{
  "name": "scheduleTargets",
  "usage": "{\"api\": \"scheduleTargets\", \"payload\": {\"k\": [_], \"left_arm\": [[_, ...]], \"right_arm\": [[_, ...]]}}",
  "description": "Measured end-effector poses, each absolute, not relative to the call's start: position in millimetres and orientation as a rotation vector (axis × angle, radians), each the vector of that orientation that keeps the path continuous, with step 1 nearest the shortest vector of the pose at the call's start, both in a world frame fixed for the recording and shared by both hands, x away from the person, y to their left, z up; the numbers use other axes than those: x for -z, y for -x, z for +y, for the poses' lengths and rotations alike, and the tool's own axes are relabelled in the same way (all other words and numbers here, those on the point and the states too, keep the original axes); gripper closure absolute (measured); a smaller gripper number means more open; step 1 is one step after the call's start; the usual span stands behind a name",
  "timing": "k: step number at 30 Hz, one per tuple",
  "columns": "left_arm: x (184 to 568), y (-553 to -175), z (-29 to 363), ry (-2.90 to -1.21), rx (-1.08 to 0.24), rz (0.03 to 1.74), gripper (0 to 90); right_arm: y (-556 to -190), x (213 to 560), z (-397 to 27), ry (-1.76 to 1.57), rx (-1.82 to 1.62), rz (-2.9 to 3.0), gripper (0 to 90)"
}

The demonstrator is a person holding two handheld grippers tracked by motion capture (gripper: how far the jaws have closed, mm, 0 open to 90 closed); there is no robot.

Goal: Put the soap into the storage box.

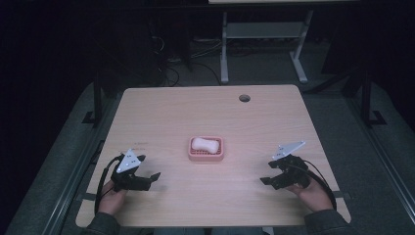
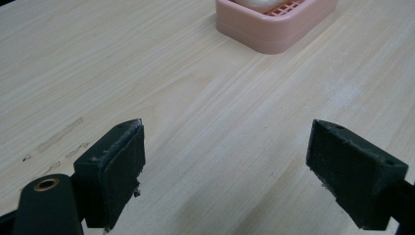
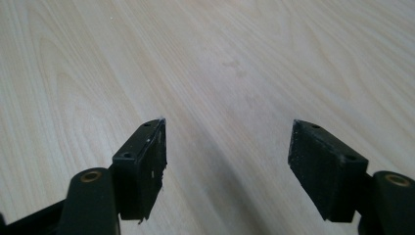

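Soap dish mid-table, bare wood all round

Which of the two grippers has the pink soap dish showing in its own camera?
The left gripper: the pink soap dish sits ahead of its open jaws. The right gripper faces bare table.

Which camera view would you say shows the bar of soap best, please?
The high view: the white soap lies whole in the pink soap dish at the table's middle. The left gripper view catches just a sliver of soap at the top edge, above the dish wall. The right gripper view looks across bare wood.
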State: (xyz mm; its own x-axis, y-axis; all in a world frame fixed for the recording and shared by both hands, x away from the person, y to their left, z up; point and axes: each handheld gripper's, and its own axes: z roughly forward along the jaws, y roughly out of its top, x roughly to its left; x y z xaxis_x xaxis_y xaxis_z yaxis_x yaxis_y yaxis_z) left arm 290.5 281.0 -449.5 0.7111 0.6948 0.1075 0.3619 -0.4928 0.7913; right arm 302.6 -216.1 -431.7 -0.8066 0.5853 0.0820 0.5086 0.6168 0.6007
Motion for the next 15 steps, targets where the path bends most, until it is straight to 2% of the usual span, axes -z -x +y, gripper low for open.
{"api": "scheduleTargets", "payload": {"k": [7, 15], "left_arm": [[448, -289, 275, -2.123, -0.484, 0.782, 13.9], [441, -281, 268, -2.095, -0.536, 0.727, 13.9]], "right_arm": [[-282, 440, -227, -0.951, -0.974, 2.671, 29.0], [-264, 444, -228, -0.950, -0.999, 2.631, 27.6]]}}
